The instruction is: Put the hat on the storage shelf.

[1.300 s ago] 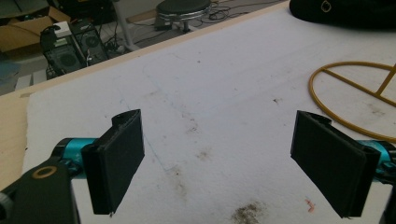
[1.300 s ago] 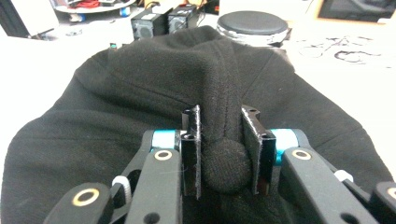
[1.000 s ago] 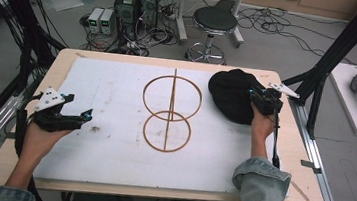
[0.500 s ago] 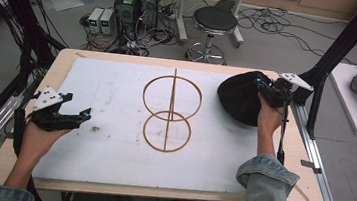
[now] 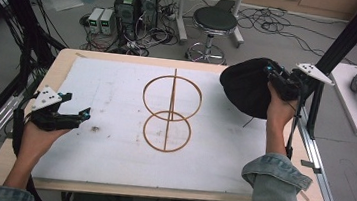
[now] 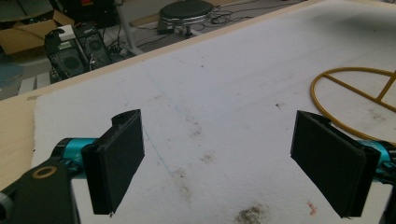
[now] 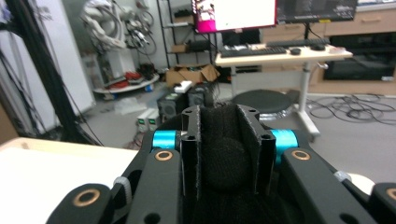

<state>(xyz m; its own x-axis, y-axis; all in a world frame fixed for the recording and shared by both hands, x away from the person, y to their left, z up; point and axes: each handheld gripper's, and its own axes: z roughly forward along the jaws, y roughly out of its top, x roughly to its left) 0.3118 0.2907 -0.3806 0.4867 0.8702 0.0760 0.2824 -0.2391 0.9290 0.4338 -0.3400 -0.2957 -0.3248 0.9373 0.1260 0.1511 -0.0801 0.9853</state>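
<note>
A black fabric hat (image 5: 246,85) hangs lifted above the table's far right corner, and my right gripper (image 5: 272,76) is shut on its edge. The right gripper view has black cloth (image 7: 227,154) squeezed between the two jaws. A wooden stand (image 5: 170,110) of two rings on a thin upright rod rests at the middle of the white mat (image 5: 111,148). My left gripper (image 5: 83,116) rests open at the mat's left edge, jaws wide apart with nothing between them; in the left gripper view one ring (image 6: 348,100) of the stand lies at the right.
A round stool (image 5: 216,21) and computer boxes with cables (image 5: 136,5) stand on the floor beyond the table. A black frame post (image 5: 346,40) rises just behind the right gripper. The wooden table edge (image 5: 24,109) borders the mat on the left.
The right gripper has lifted the hat and carried it right and toward the far corner. The left gripper has stayed in place.
</note>
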